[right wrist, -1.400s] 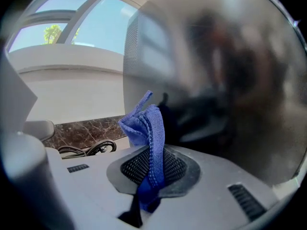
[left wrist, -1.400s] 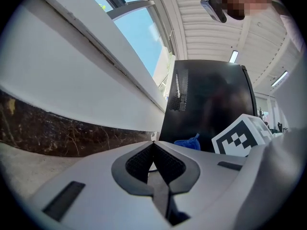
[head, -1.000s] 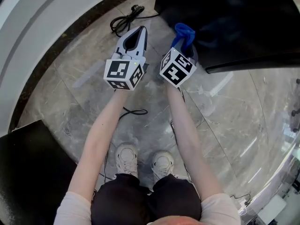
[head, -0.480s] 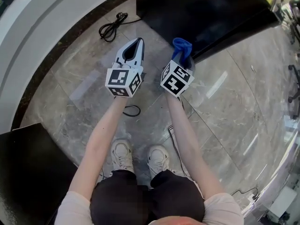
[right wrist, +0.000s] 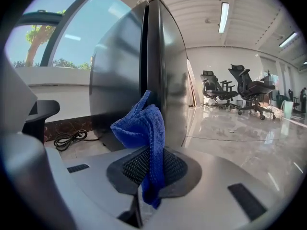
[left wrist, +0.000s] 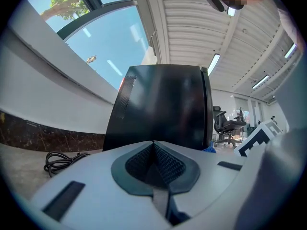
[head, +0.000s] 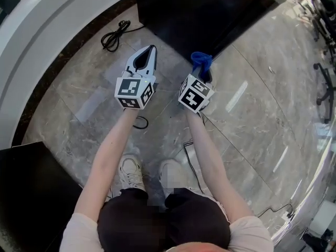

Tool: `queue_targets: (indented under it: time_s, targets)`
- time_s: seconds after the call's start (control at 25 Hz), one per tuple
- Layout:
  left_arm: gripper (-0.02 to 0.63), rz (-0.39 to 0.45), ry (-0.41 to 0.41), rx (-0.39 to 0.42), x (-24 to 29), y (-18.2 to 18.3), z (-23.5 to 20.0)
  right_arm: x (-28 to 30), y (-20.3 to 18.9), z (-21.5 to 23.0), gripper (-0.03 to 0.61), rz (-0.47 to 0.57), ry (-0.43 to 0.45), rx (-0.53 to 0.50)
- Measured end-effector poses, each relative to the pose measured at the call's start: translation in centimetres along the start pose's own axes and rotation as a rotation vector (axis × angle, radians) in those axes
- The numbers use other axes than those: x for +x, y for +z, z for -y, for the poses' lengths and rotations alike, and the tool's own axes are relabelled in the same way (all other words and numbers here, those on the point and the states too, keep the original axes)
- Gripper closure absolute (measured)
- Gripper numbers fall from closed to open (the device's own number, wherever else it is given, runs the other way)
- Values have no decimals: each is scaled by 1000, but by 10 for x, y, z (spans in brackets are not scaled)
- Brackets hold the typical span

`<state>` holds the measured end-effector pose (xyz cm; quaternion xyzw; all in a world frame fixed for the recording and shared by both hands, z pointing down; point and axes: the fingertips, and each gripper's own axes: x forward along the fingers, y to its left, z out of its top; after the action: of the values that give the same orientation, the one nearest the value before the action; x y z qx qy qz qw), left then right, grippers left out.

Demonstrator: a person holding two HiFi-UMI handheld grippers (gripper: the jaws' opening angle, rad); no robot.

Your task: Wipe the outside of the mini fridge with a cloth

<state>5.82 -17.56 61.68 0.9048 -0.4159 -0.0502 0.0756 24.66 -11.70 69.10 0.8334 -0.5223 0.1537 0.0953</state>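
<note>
On the floor just ahead stands the fridge point(head: 199, 14). The right tongs point(head: 202, 73) pinch the cloth point(head: 200, 61) near its front corner; the left tongs point(head: 148, 52) are pressed together, empty. This looks like the approach: next, lay the cloth flat against a side.

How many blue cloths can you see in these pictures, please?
1: the blue knitted cloth is clamped in the right gripper, in front of the black mini fridge.
</note>
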Motion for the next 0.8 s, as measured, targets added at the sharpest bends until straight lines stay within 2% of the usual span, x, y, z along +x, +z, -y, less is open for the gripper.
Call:
queue_targets:
  time_s: [0.24,0.44,0.6,0.8]
  targets:
    - [609,14,-24,23,1,12,16,-7,2,19,517,-1,-31,10]
    - [609,17,-5,20,-6,13,11,-11,2,29,517,-1,-44,11]
    - [609,26,14,-3,-13,21,9,-26,12,16,517,20,24,-50]
    - [609,63,-39,65,-37,68,27,-73,49,-9,517,77,181,9]
